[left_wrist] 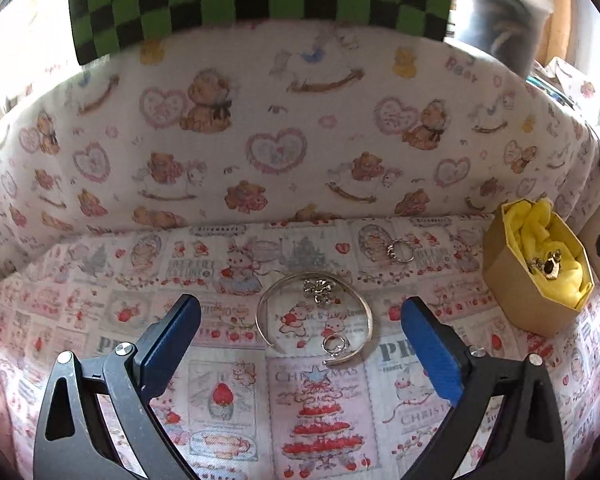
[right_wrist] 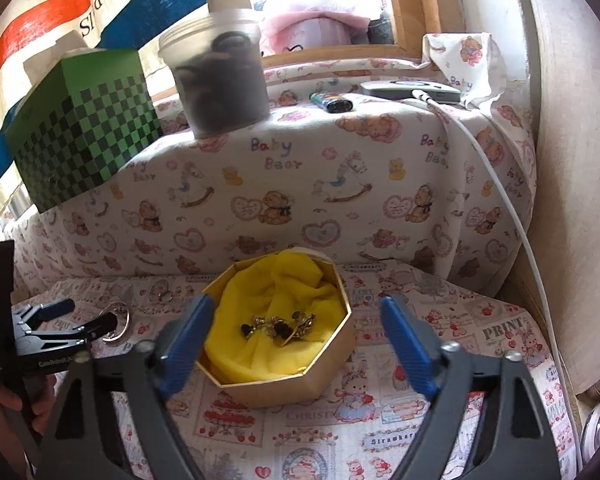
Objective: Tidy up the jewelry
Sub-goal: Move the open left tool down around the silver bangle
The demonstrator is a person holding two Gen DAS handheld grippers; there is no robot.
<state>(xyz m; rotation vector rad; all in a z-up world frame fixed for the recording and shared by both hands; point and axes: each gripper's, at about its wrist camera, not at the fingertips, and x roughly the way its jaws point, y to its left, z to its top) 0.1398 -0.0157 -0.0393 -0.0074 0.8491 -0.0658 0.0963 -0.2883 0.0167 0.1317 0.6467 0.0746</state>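
Observation:
A silver bangle [left_wrist: 364, 304] lies on the printed cloth between my left gripper's open fingers [left_wrist: 300, 308]. A silver charm [left_wrist: 319, 289] and a small ring [left_wrist: 334, 345] lie inside its curve. Another ring [left_wrist: 400, 250] lies farther back. A gold octagonal box [left_wrist: 512, 300] lined with yellow cloth stands at the right and holds gold-and-black jewelry [left_wrist: 546, 266]. In the right wrist view my right gripper [right_wrist: 298, 310] is open and empty just in front of the box [right_wrist: 300, 384]; its jewelry [right_wrist: 284, 326] shows inside. The left gripper [right_wrist: 80, 316] appears at the left by the bangle [right_wrist: 118, 322].
A padded bear-print ledge [right_wrist: 340, 200] rises behind the work area. On it stand a green checkered box [right_wrist: 84, 136], a clear tub of dark items [right_wrist: 220, 84], a lighter [right_wrist: 332, 101] and a device with a white cable [right_wrist: 500, 176]. A wall [right_wrist: 572, 160] closes the right side.

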